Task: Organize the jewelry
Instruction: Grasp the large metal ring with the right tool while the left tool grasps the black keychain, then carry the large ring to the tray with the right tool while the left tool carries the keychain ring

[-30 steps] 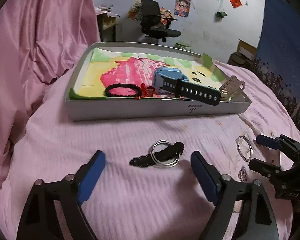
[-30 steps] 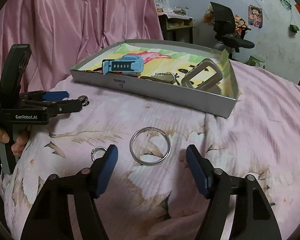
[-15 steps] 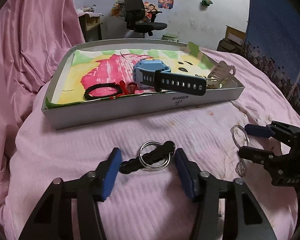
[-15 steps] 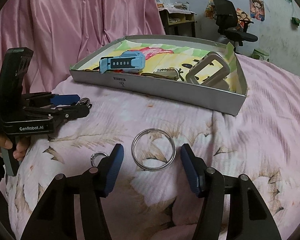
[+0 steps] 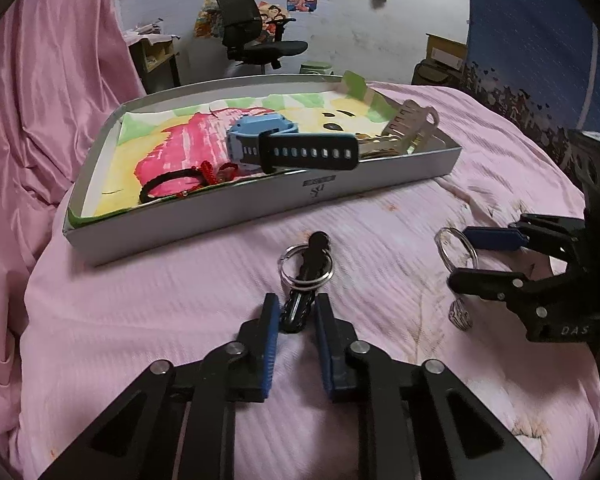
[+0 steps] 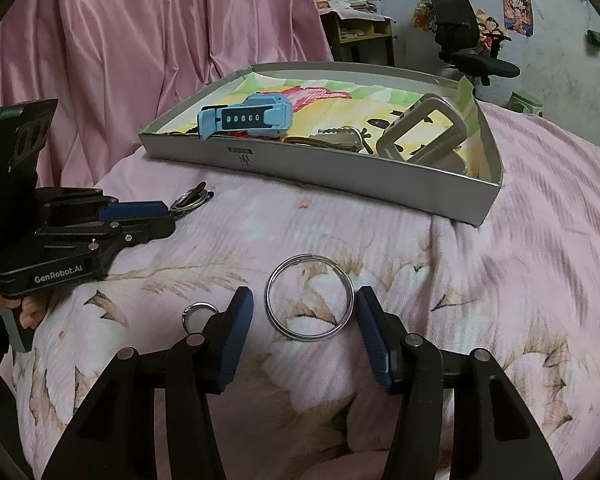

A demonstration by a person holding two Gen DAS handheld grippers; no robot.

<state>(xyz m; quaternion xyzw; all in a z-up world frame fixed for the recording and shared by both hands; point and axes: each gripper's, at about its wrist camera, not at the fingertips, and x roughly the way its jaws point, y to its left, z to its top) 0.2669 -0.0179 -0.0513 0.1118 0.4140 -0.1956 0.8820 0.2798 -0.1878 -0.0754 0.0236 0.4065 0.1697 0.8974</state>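
Observation:
In the left wrist view my left gripper [image 5: 297,316] is shut on the near end of a black braided strap [image 5: 308,268] with silver rings threaded on it, lying on the pink bedspread. From the right wrist view the same gripper [image 6: 168,216] sits at the left with the strap's rings [image 6: 192,200] at its tip. My right gripper [image 6: 305,320] is open, its blue pads close on either side of a large silver ring [image 6: 310,298] lying flat. The ring [image 5: 456,248] also shows between the right gripper's fingers [image 5: 488,238].
A shallow grey tray [image 5: 260,216] lined with coloured paper holds a blue watch [image 5: 260,140], a black-and-red cord bracelet [image 5: 172,184] and a beige buckle [image 6: 424,132]. A small ring [image 6: 198,316] lies beside my right gripper's left finger. Pink drapery hangs behind; a hand [image 6: 28,312] holds the left gripper.
My left gripper moved forward and shut on the black strap, which turned to point away from it. My right gripper's fingers narrowed around the large ring.

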